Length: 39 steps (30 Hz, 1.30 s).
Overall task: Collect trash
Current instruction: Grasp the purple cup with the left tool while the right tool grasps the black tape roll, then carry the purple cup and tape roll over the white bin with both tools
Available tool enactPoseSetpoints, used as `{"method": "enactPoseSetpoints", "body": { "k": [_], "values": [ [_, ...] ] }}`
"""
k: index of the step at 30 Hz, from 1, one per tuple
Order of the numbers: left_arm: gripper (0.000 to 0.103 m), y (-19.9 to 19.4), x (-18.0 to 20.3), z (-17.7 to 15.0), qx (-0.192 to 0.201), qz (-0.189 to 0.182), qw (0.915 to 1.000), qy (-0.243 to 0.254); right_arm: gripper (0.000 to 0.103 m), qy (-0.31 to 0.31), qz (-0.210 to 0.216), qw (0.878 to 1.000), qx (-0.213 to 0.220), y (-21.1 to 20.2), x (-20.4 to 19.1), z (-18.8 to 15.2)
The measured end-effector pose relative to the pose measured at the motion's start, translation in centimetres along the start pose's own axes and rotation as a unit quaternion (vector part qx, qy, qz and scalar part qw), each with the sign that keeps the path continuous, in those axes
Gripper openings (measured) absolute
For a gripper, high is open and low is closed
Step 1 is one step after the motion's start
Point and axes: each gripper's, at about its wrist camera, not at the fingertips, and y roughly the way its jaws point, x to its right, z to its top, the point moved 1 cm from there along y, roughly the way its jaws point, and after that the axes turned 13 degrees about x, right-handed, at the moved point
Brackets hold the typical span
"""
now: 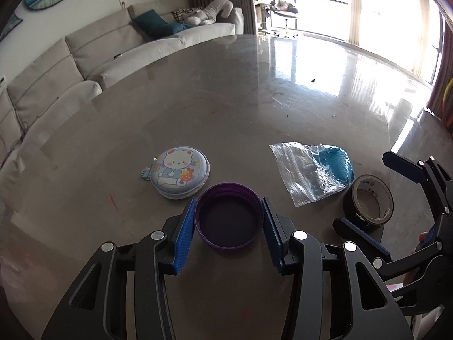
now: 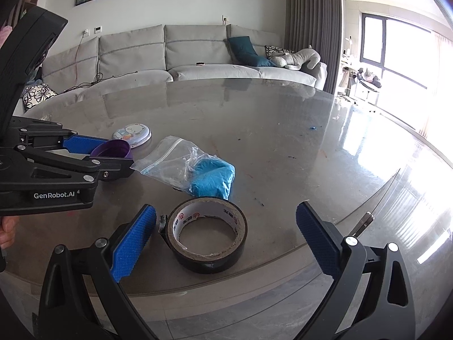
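A purple round lid [image 1: 228, 223] sits open side up between the blue pads of my left gripper [image 1: 228, 202], which is shut on its rim. The right wrist view shows the same lid [image 2: 111, 150] tilted in the left gripper [image 2: 117, 154]. My right gripper [image 2: 226, 211] stands open, its fingers wide on either side of a black tape roll [image 2: 208, 235] lying flat on the table without touching it. A clear zip bag holding a blue lump [image 2: 198, 167] lies just behind the roll. The bag [image 1: 311, 170], the roll [image 1: 368, 206] and the right gripper [image 1: 371, 192] also show in the left wrist view.
A round tin with a bear picture [image 1: 178, 171] lies just beyond the lid. The glossy grey table [image 1: 254, 99] stretches far ahead with small specks on it. A grey sofa [image 2: 198, 56] stands behind it. The table's near edge [image 2: 254, 280] runs under the right gripper.
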Motion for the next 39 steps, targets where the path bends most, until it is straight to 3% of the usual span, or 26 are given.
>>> {"method": "enactPoseSetpoints", "body": {
  "k": [14, 16, 18, 20, 27, 39],
  "values": [
    [0.045, -0.1, -0.3, 0.8, -0.001, -0.002, 1.0000, 0.005, 0.098, 0.018, 0.015, 1.000, -0.005, 0.8, 0.5, -0.2],
    [0.045, 0.0, -0.4, 0.9, -0.002, -0.002, 1.0000, 0.005, 0.085, 0.015, 0.020, 1.000, -0.001, 0.6, 0.4, -0.2],
    [0.045, 0.0, -0.5, 1.0, -0.003, -0.004, 1.0000, 0.002, 0.062, 0.011, 0.024, 1.000, 0.004, 0.2, 0.2, -0.2],
    [0.045, 0.0, -0.6, 1.1, -0.002, -0.003, 1.0000, 0.002, 0.052, 0.011, 0.025, 1.000, 0.009, -0.1, 0.1, -0.3],
    [0.045, -1.1, -0.6, 1.2, 0.009, -0.003, 1.0000, 0.002, 0.050, 0.011, 0.021, 1.000, 0.003, -0.5, -0.1, 0.0],
    [0.045, -6.6, -0.9, 2.2, 0.040, -0.010, 0.9991, -0.004, 0.050, 0.002, 0.023, 0.999, 0.035, -6.6, -0.8, 2.6]
  ]
}}
